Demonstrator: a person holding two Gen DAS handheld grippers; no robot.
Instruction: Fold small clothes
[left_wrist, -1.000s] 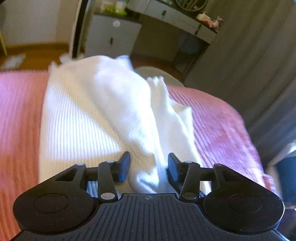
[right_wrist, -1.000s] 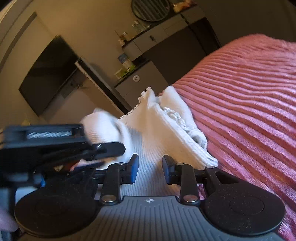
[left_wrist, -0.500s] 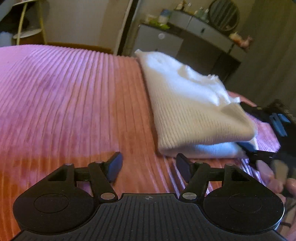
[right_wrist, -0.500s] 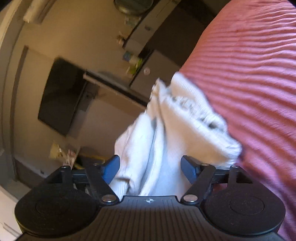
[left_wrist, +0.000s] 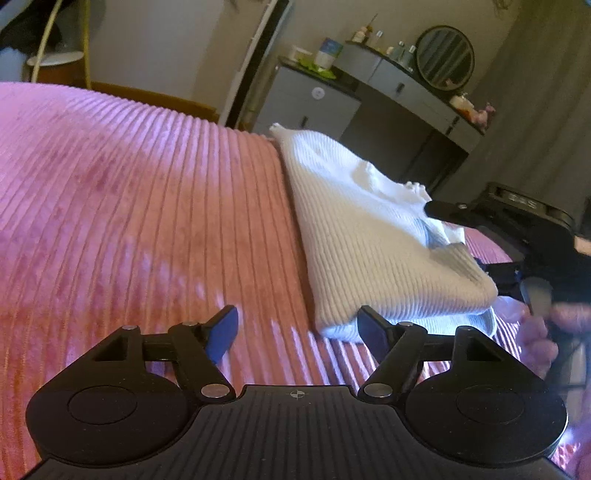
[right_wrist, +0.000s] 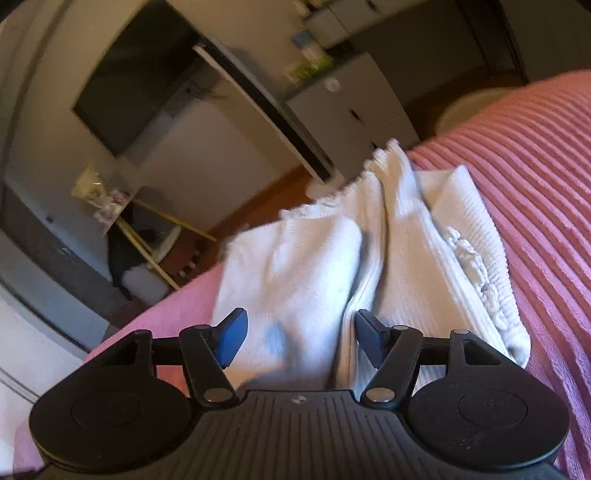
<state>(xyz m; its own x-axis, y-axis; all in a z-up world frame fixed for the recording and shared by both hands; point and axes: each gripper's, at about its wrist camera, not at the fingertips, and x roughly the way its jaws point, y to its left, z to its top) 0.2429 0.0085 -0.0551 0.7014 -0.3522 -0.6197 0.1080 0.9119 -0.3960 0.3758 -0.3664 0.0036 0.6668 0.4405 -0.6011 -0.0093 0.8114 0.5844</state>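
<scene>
1. The left gripper (left_wrist: 297, 332) is being held with its jaws apart and just opened wider, nothing between them, over the pink bed (left_wrist: 129, 206).
2. The folded white garment (left_wrist: 369, 236) is lying on the bed, right of it.
3. The right gripper (right_wrist: 299, 338) is being held with jaws apart, just narrowed, above the garment's near end, the cloth unpinched.

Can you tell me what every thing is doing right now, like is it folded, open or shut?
white knit garment: folded into a thick stack, lying on the bed.
pink bedspread: spread flat, ribbed.
left gripper: jaws open, just been opening, nothing between them, over the bedspread beside the garment.
right gripper: jaws apart over the garment, just closed a little, not pinching it.
round mirror: upright on the dresser.
</scene>
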